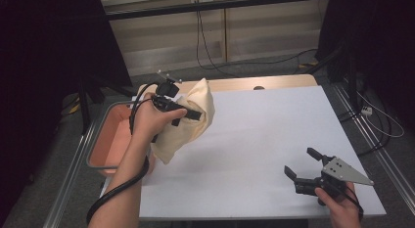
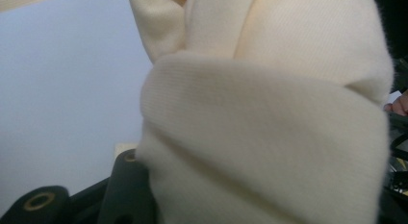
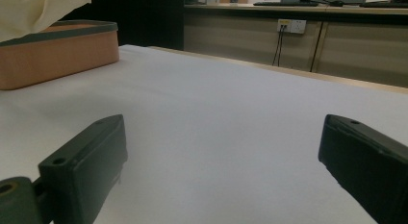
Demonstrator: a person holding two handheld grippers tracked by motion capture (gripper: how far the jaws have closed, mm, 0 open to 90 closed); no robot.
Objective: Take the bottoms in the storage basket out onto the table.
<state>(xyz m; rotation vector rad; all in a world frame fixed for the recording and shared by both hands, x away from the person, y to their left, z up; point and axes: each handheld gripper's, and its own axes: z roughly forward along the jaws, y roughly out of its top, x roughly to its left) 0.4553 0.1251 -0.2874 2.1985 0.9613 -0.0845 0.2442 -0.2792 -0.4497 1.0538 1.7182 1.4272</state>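
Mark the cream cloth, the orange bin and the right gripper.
cream cloth [image 1: 193,115], high view, bunched middle.
orange bin [image 1: 108,140], high view, inner floor.
right gripper [image 1: 302,163], high view, gap between its open jaws.

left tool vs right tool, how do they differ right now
The left tool is shut on the cloth; the right tool is open with nothing between its jaws. The left one is held up by the bin; the right sits low at the table's near corner. Both are black and hand-held.
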